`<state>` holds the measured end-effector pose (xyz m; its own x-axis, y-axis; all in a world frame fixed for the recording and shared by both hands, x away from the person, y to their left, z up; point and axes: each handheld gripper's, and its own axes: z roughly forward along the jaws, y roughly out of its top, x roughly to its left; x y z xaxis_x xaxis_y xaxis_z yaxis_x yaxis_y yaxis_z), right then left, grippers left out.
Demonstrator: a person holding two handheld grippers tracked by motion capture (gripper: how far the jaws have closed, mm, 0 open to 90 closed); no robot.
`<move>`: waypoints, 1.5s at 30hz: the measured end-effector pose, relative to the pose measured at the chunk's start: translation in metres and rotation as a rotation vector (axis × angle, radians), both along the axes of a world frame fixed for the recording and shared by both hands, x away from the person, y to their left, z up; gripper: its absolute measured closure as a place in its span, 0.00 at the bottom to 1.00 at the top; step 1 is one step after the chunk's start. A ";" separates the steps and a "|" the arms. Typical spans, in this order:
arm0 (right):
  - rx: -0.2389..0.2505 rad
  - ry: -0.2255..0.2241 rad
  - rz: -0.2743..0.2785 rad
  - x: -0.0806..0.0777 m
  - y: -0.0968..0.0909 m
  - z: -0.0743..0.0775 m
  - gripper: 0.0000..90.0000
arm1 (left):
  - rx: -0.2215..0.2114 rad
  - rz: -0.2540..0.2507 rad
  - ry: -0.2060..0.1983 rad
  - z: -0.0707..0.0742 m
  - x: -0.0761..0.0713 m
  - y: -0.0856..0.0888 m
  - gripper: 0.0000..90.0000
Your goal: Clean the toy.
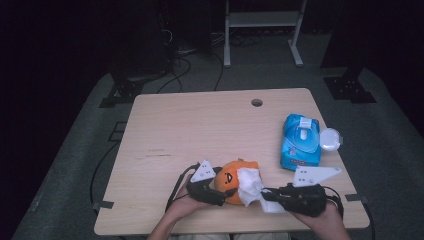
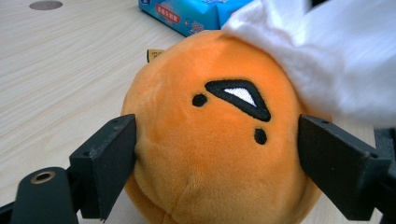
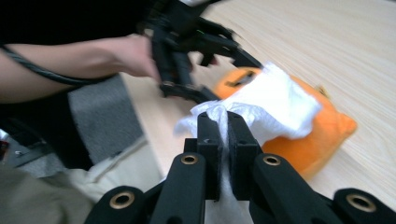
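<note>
While your left gripper (image 1: pixel 229 192) clamps the orange plush toy (image 1: pixel 231 176) between its jaws near the table's (image 1: pixel 190 130) front edge, a white wipe (image 1: pixel 248 183) drapes over the toy's right side and hides it. Your right gripper (image 1: pixel 265 194) has its jaws pinched tight on that wipe. Farther right lies a blue wipes pack (image 1: pixel 300 142), its label too small to read.

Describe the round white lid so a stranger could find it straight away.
Start at the light wooden table and go to its right edge. There lies a blue wet-wipe packet, and the lid sits right beside it, on the side nearest the table's edge. It is the only small round white thing there; the other white item is a crumpled wipe.
</note>
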<state>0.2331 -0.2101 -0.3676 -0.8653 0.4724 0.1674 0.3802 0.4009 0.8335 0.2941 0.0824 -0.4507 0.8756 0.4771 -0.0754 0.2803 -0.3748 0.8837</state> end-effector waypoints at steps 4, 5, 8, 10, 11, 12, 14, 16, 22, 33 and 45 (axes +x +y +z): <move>-0.073 -0.024 -0.033 0.022 0.012 -0.014 0.94 | 0.002 -0.003 -0.002 0.000 0.000 -0.001 0.15; -0.088 -0.035 -0.043 0.027 0.015 -0.018 0.92 | 0.004 -0.005 -0.003 0.000 0.000 -0.001 0.15; -0.114 -0.061 -0.067 0.035 0.023 -0.030 0.84 | 0.007 -0.005 -0.003 0.001 0.000 -0.001 0.16; -0.123 -0.101 -0.066 0.036 0.027 -0.035 0.80 | 0.014 -0.005 -0.004 0.001 0.000 -0.001 0.16; -0.124 -0.113 -0.061 0.036 0.029 -0.037 0.76 | 0.016 -0.004 -0.001 0.001 -0.001 -0.001 0.16; -0.121 -0.129 -0.061 0.036 0.031 -0.038 0.73 | 0.018 -0.004 0.000 0.001 -0.001 -0.002 0.16; -0.129 -0.152 -0.050 0.036 0.034 -0.039 0.66 | 0.026 -0.013 -0.003 0.001 -0.001 -0.002 0.16; -0.131 -0.168 -0.047 0.037 0.037 -0.040 0.64 | 0.040 -0.025 -0.005 0.001 -0.002 -0.003 0.16; -0.127 -0.171 -0.045 0.046 0.043 -0.051 0.55 | 0.082 -0.089 -0.012 0.001 -0.004 -0.004 0.14; -0.159 -0.249 -0.088 0.035 0.047 -0.054 0.80 | 0.103 -0.062 -0.029 0.000 -0.004 -0.003 0.19; -0.168 -0.162 -0.159 0.025 0.004 -0.060 0.89 | 0.069 -0.020 -0.008 -0.003 0.000 -0.002 0.21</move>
